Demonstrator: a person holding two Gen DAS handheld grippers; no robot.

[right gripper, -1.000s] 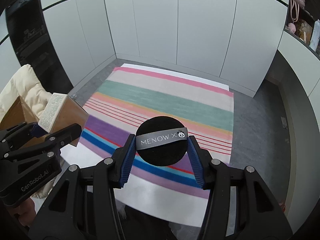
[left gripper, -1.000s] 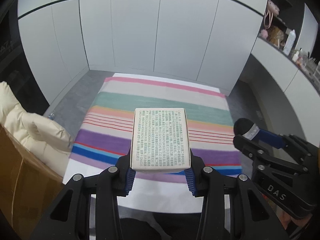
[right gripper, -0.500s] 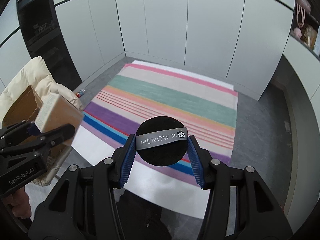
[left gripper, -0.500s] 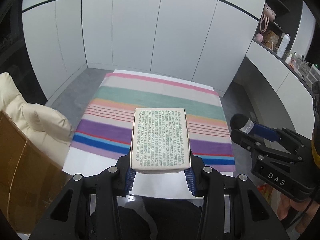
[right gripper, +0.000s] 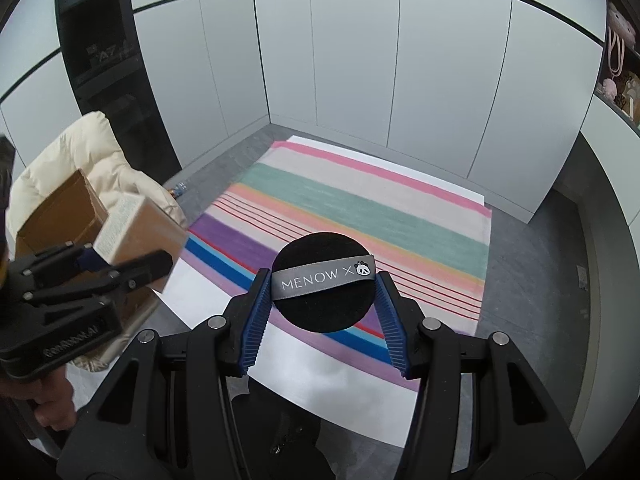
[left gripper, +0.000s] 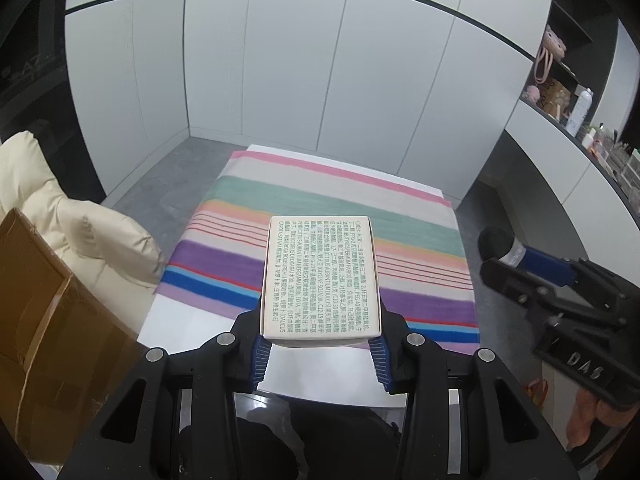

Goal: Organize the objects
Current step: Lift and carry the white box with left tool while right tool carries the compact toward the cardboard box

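My left claw squeezes the small box — its long side points away from me. My right claw pinches the black puff. The cardboard box sits left, nearer my left claw.

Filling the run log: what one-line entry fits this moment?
left gripper: shut on box | right gripper: shut on puff | both held above striped rug

Matt paper box, velvety cloth puff w/ satin ribbon, woven rug.
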